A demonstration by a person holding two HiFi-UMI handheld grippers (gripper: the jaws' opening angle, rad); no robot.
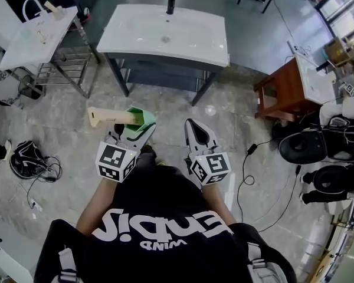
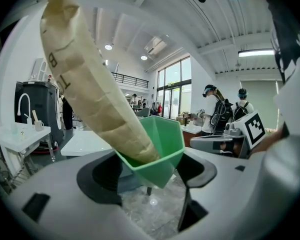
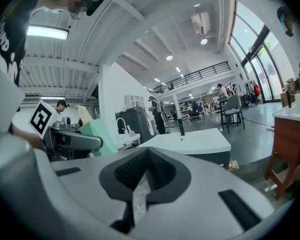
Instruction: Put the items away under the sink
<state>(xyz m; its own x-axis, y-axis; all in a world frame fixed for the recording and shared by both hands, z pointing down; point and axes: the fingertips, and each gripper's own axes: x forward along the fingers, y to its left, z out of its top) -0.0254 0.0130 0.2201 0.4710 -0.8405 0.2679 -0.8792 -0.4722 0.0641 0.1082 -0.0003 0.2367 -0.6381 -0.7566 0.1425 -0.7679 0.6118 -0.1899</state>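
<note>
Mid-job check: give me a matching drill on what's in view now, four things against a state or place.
Things:
1. left tongs
2. right tongs
3. faucet
4. wooden stand

States or places:
A. shut, nothing between them
B. right of the sink in the head view
C. black, at the sink's back edge
D. shut on a green cup with a beige packet in it

Pairs: 1-D, 2-A, 3-C, 4-B.
</note>
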